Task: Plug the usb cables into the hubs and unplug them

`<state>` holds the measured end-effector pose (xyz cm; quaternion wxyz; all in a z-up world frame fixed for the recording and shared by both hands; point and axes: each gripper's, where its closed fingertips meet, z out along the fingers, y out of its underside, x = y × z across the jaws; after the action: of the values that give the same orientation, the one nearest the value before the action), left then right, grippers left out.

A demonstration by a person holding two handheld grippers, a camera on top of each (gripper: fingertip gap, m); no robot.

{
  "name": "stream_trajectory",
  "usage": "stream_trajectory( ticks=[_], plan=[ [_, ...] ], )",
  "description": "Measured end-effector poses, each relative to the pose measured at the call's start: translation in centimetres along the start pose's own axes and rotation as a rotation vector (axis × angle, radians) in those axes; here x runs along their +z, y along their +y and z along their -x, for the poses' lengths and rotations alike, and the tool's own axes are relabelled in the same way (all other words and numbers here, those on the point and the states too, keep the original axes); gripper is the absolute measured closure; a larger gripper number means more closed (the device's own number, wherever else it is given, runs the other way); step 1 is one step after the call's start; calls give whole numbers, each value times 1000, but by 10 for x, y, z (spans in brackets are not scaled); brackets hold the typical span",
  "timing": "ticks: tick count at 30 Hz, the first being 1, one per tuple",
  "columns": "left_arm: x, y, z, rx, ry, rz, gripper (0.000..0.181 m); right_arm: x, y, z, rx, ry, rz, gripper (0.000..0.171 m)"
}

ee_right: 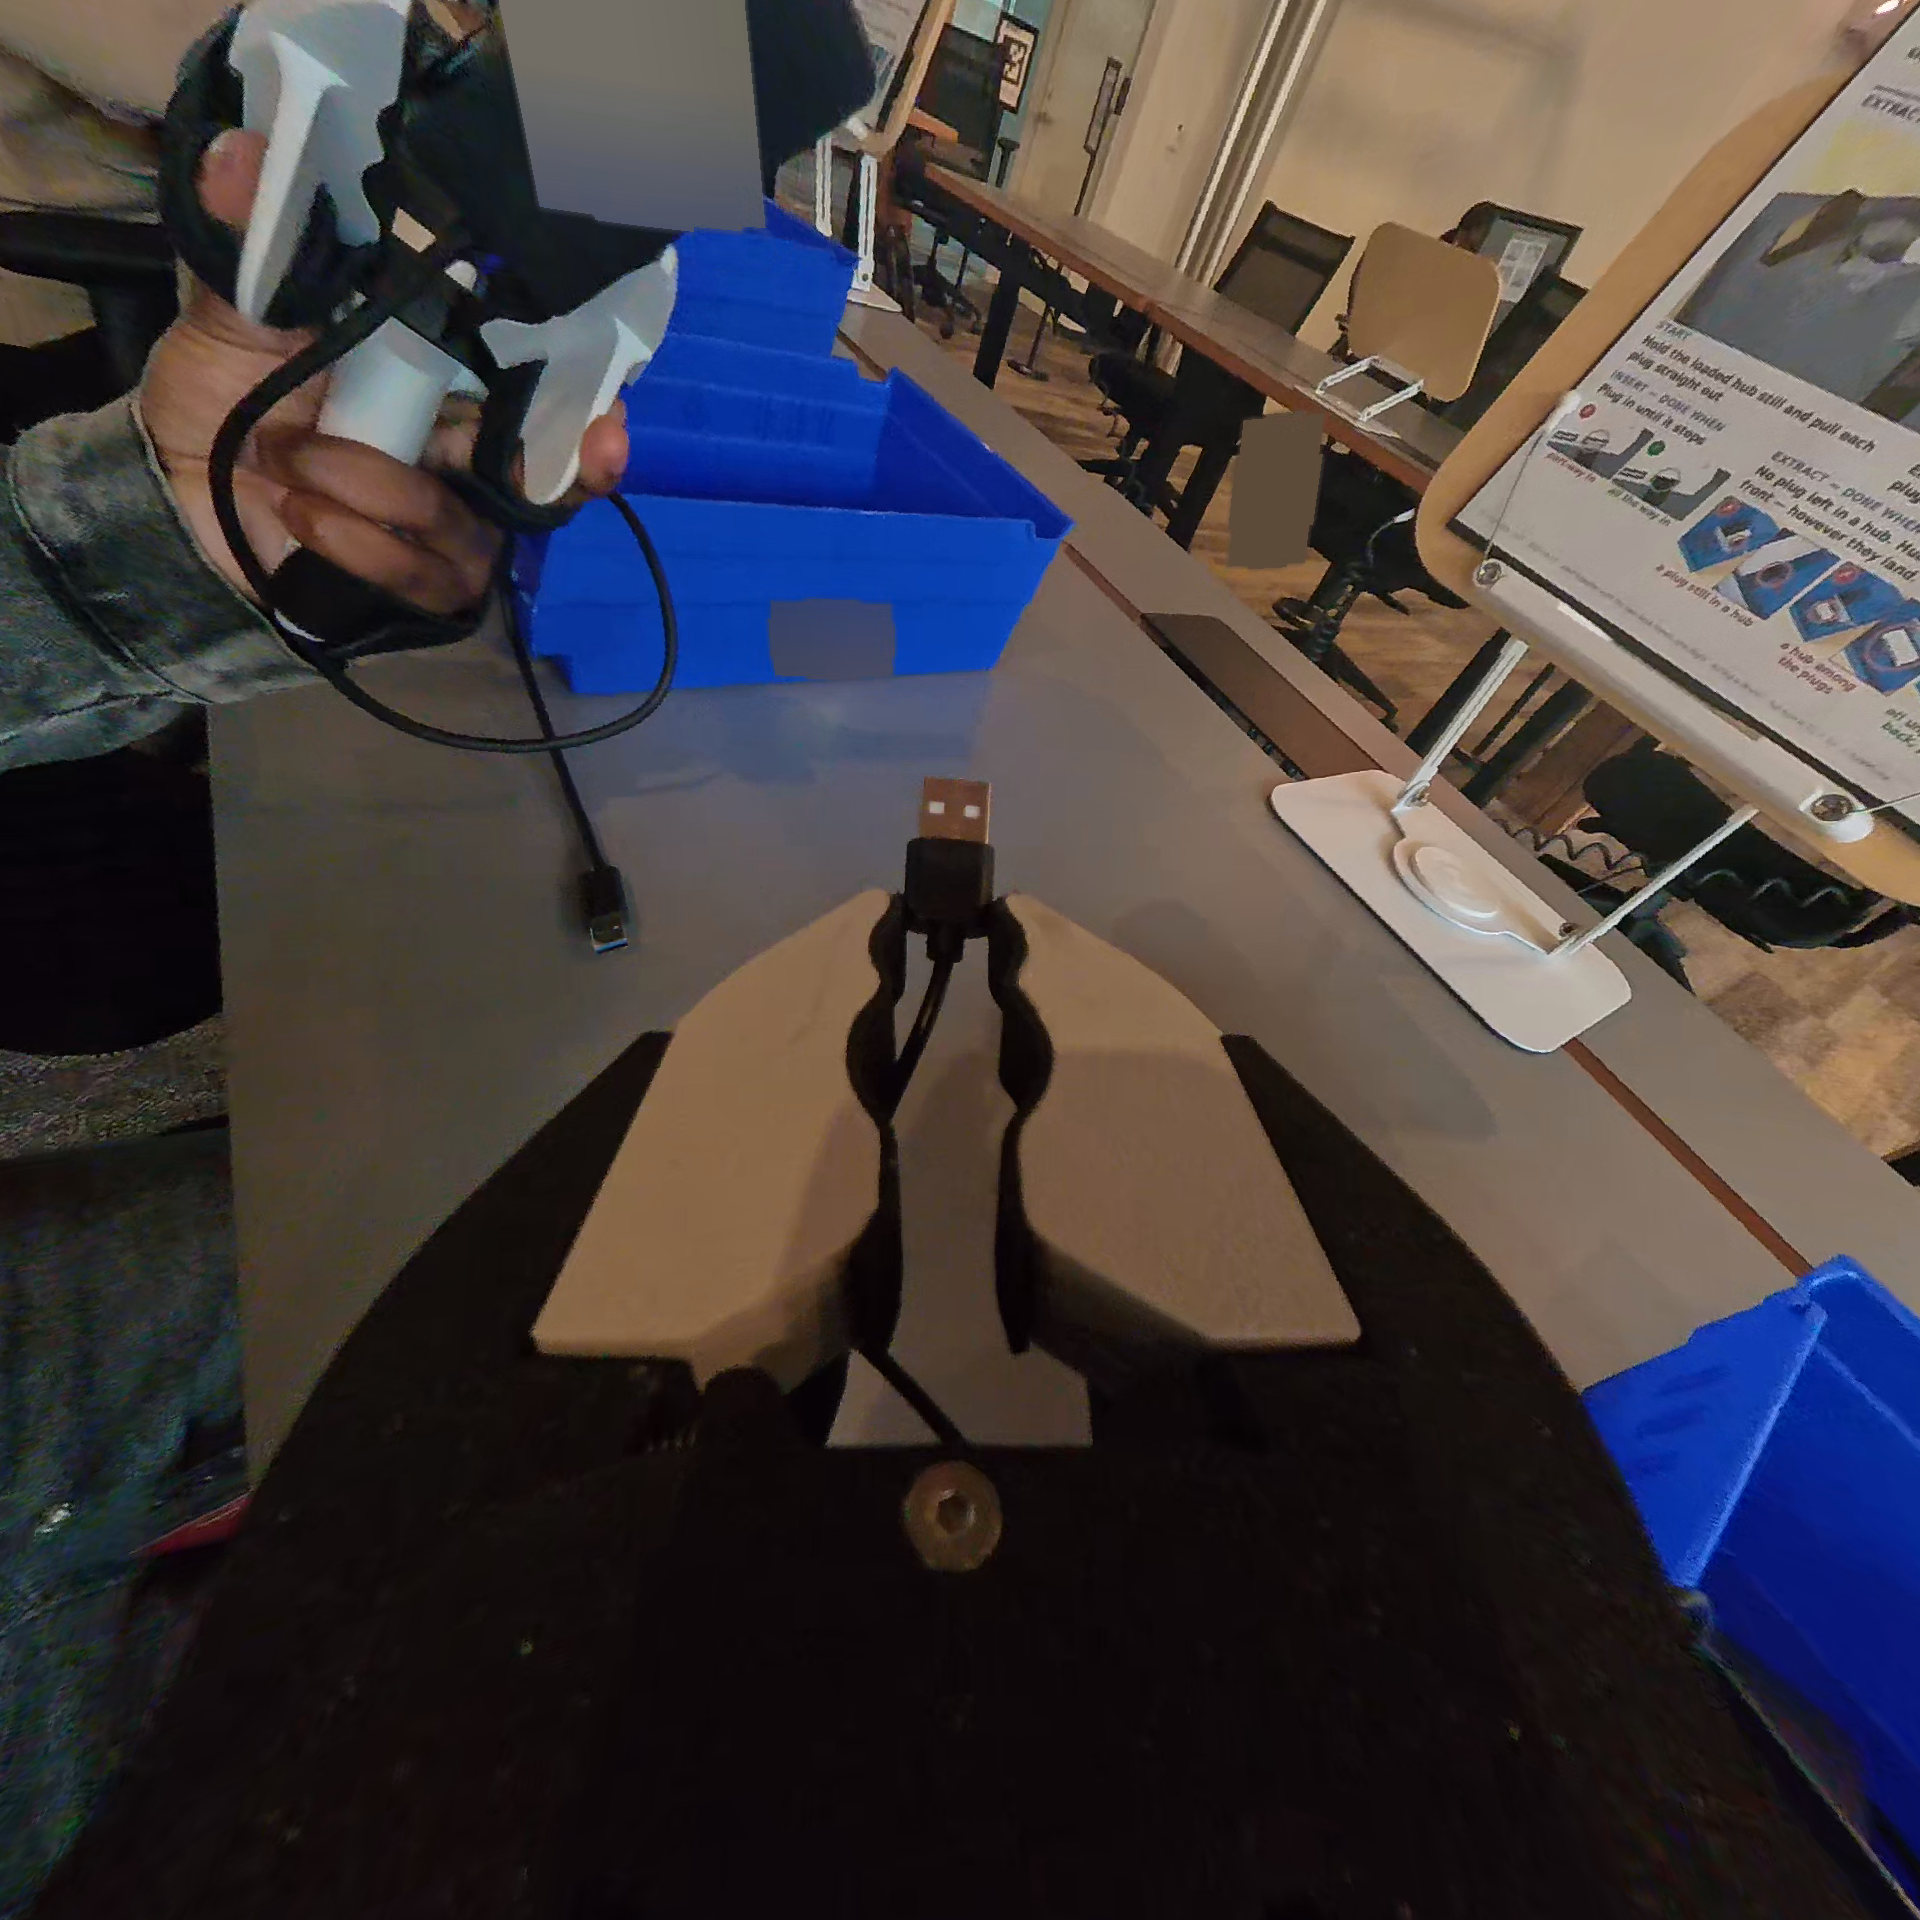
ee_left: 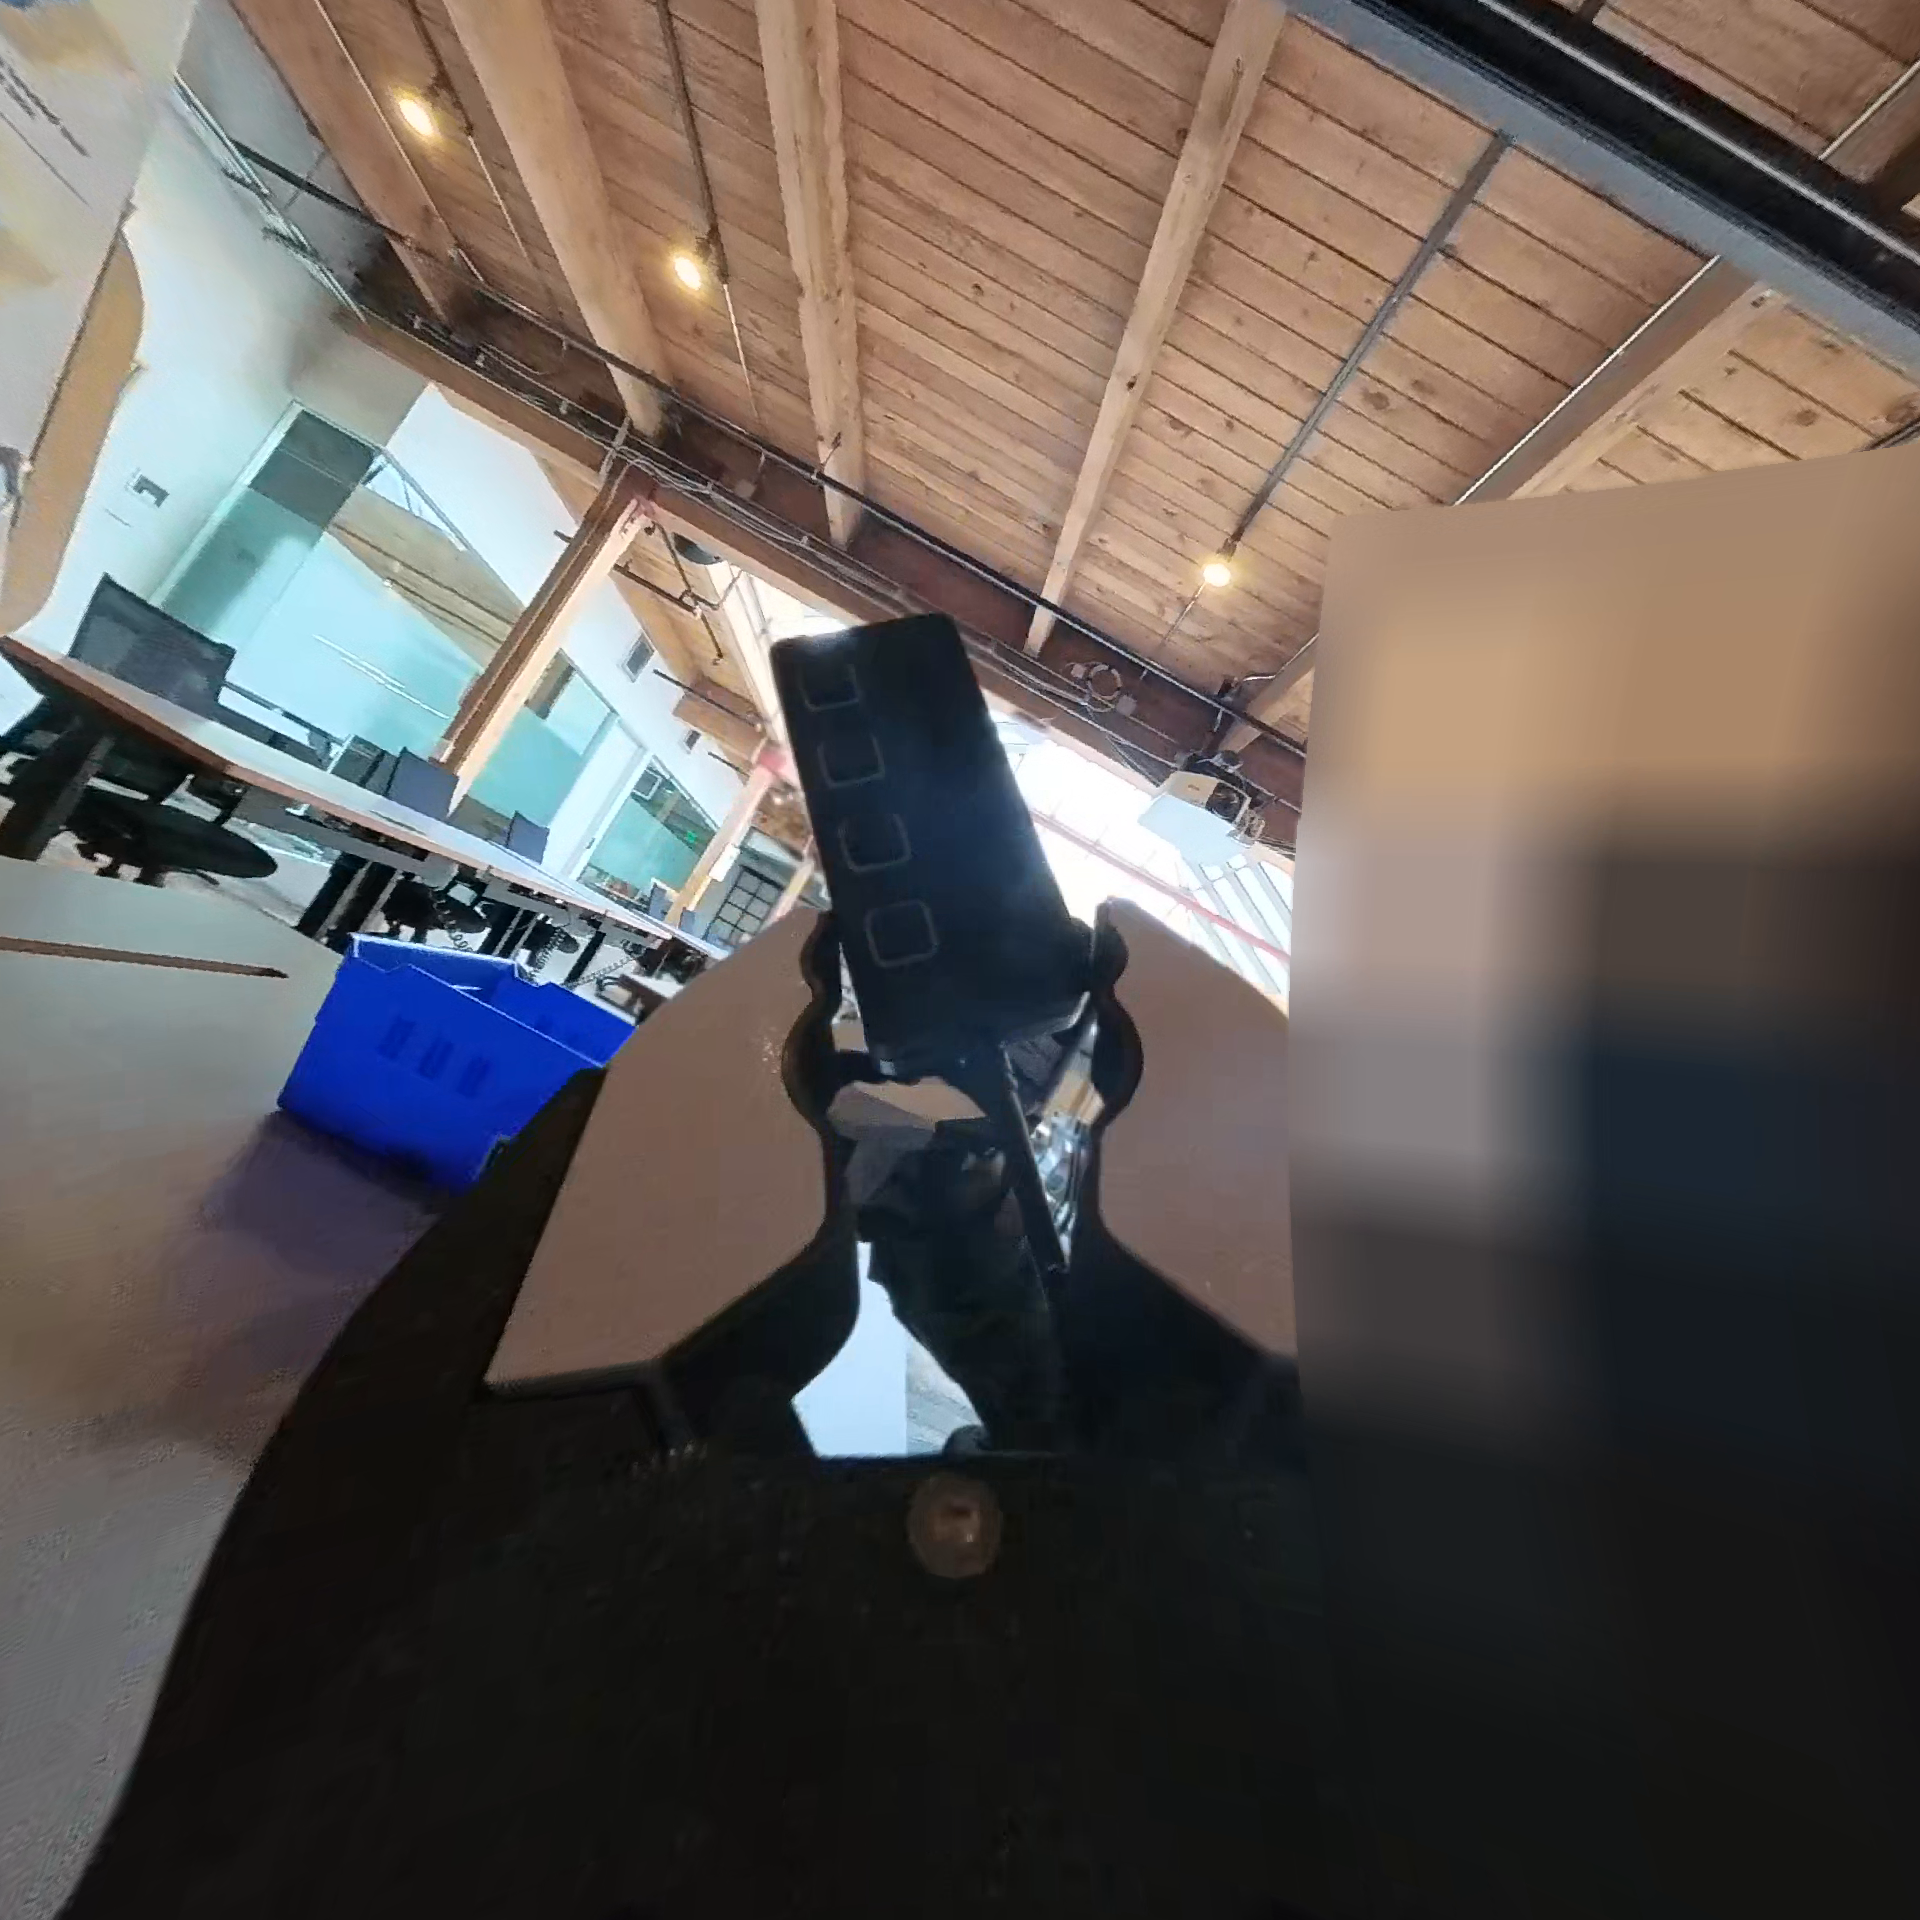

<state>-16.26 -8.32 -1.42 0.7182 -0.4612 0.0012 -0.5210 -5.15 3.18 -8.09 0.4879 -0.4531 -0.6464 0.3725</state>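
Pinching the stiff black USB plug [ee_right: 948,871] by its moulded collar, my right gripper [ee_right: 943,914] is aiming it while my left gripper [ee_left: 961,971] is clamping the light, slippery black four-port hub [ee_left: 914,831].

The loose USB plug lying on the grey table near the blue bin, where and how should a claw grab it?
Grip the loose plug by its black moulded body, across its two narrow sides, not the metal tip. It lies flat on the table with its cable running away from the camera, so probably come from above; this leaves the tip free. Both claws look occupied: the right claw holds another plug.
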Motion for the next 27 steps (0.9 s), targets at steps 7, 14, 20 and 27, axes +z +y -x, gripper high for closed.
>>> stream_trajectory(
  ticks=[7,14,20,27],
  plan=[
    [3,7,2,5,-12,35,135,-3,-1,-4,-3,19,1,157],
    [8,27,21,38,-144,158,135,0,2,-1,-11,13,28,157],
    [17,56,57,328,-415,455,135,5,13,6,-48,19,139,157],
    [-6,101,108,506,-666,880,135,14,36,12,15,-52,212,157]
  ],
)
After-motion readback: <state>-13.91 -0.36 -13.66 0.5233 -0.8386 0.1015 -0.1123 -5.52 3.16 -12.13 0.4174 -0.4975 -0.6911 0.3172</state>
